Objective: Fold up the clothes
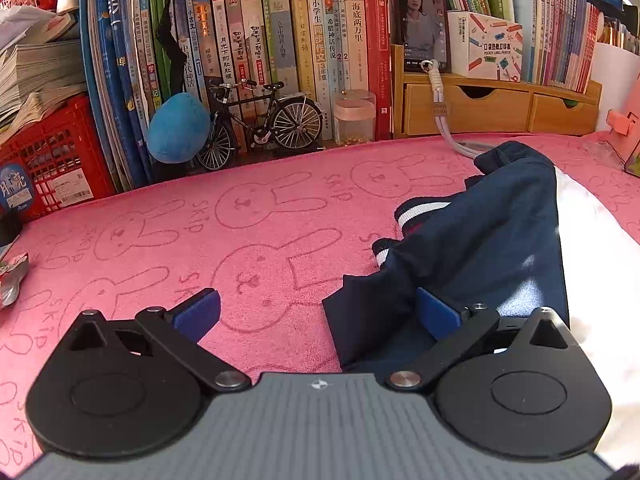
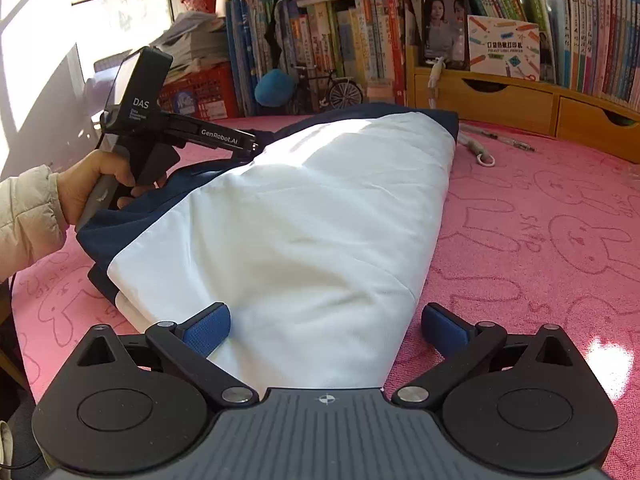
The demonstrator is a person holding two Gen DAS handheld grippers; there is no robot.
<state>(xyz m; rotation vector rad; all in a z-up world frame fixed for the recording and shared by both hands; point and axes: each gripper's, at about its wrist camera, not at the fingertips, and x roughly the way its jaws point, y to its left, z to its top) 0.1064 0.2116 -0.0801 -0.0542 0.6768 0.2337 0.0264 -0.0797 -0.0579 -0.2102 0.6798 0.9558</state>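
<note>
Jacket (image 2: 304, 216), white with navy panels, lies partly folded on the pink rabbit-print towel (image 1: 200, 240) that covers my tabletop. In my right wrist view it runs as a long white bundle from 6 o'clock, just ahead of my right tongs (image 2: 325, 326), up toward 12 o'clock, with navy fabric showing along its edge at 9 o'clock and at the far end. My right tongs stand wide open: the left blue pad rests against the white cloth, the right pad is over the bare towel just beside the bundle's edge, and nothing is clamped between them.

My left tongs (image 1: 318, 312) are open as well. In the left wrist view the right blue pad touches the navy sleeve (image 1: 460, 248), whose striped cuff (image 1: 420, 210) lies at about 1 o'clock, while the left pad hangs over bare towel. From the right wrist view I see my left hand (image 2: 96, 184) at 9 o'clock, gripping the handle of that device over the navy side of the garment.

Behind the towel, at 12 o'clock, stands a row of books (image 1: 280, 32), with a model bicycle (image 1: 260, 124) and a blue plush ball (image 1: 178, 128) at 11 o'clock. A phone (image 1: 420, 16) leans on wooden drawers (image 1: 500, 108) at 1 o'clock, and a white cord (image 2: 476, 150) trails onto the towel beside the jacket's far end.
</note>
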